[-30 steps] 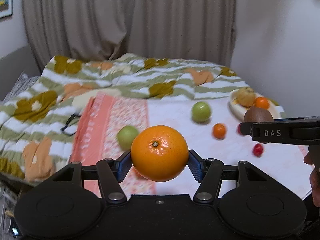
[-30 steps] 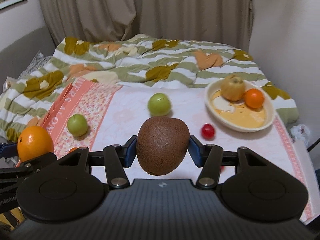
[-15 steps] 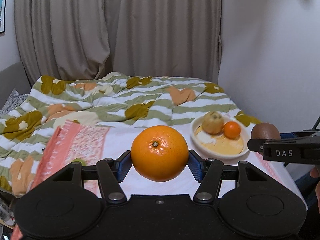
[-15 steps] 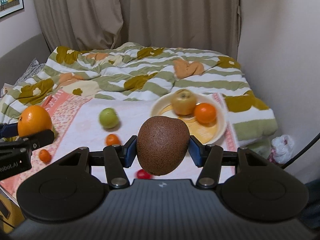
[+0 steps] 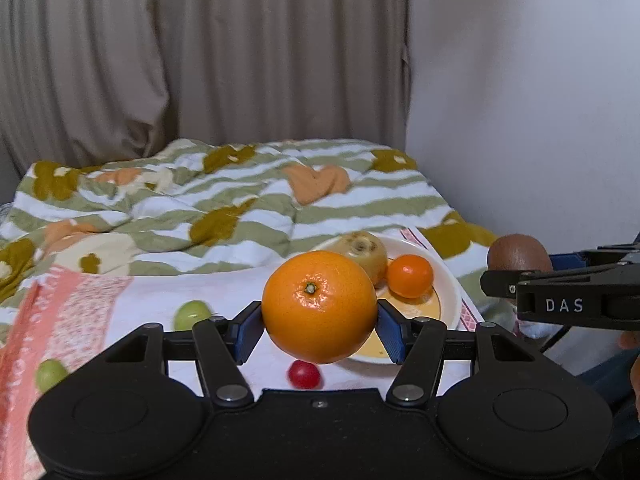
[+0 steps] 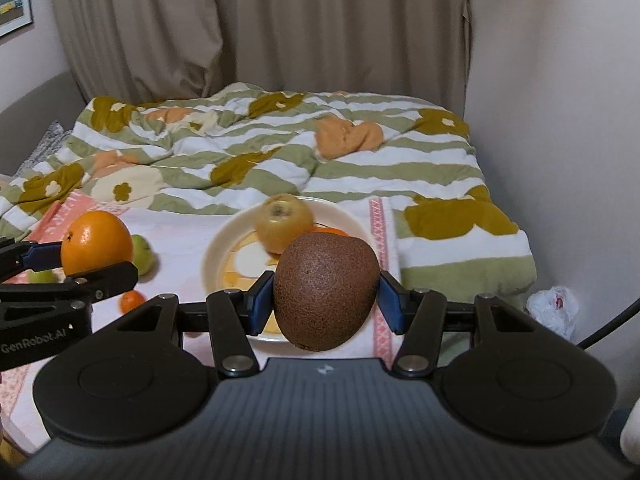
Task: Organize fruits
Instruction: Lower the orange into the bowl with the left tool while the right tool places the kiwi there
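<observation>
My left gripper [image 5: 319,322] is shut on a large orange [image 5: 319,306], held above the cloth in front of the plate; it also shows in the right wrist view [image 6: 97,242]. My right gripper [image 6: 326,300] is shut on a brown kiwi [image 6: 326,290], held over the near edge of the white plate [image 6: 218,248]. The plate [image 5: 448,292] holds a yellow pear-like fruit [image 6: 283,222] and a small orange [image 5: 411,276]. The kiwi shows at the right of the left wrist view [image 5: 518,252].
Two green fruits [image 5: 191,314] [image 5: 50,374], a red cherry tomato [image 5: 304,374] and a small orange fruit [image 6: 132,301] lie loose on the white and pink cloth [image 5: 72,312]. A striped flowered quilt [image 6: 280,148] lies behind. The wall [image 6: 560,120] is at the right.
Both grippers have moved right and closer to the plate with their fruits held. The plate now sits right behind each held fruit.
</observation>
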The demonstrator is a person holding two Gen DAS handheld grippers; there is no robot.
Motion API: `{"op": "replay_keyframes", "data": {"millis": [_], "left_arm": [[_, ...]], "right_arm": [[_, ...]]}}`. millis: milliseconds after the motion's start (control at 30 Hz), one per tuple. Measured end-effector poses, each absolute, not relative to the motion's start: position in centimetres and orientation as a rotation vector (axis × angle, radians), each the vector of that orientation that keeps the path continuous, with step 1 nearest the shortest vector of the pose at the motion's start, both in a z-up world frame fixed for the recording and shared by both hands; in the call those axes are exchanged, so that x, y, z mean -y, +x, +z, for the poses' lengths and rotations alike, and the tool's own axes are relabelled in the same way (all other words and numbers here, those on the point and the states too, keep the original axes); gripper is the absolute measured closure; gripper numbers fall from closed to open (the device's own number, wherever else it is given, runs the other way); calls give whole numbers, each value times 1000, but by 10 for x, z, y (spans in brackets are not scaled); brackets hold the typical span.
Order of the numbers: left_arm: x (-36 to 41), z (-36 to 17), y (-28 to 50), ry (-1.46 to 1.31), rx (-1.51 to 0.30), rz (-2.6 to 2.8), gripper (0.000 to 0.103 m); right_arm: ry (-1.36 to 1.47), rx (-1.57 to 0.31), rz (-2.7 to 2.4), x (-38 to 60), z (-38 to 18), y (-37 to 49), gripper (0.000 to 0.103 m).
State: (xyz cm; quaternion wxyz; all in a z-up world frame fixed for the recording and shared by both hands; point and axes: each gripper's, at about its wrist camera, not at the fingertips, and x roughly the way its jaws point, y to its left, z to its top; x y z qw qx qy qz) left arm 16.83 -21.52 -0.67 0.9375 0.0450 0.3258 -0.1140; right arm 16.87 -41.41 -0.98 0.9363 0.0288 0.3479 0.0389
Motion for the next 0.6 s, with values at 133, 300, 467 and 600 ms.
{"op": "replay_keyframes", "data": {"millis": [133, 300, 467, 600], "left_arm": [[231, -24, 190, 128, -704, -277, 39], [247, -50, 217, 170, -773, -341, 39], [262, -71, 239, 208, -832, -404, 39], [271, -85, 253, 243, -868, -448, 39]], "right_arm": [[84, -722, 62, 427, -20, 182, 34], [110, -737, 29, 435, -30, 197, 34], [132, -756, -6, 438, -40, 210, 34], [141, -768, -35, 438, -45, 218, 34]]}}
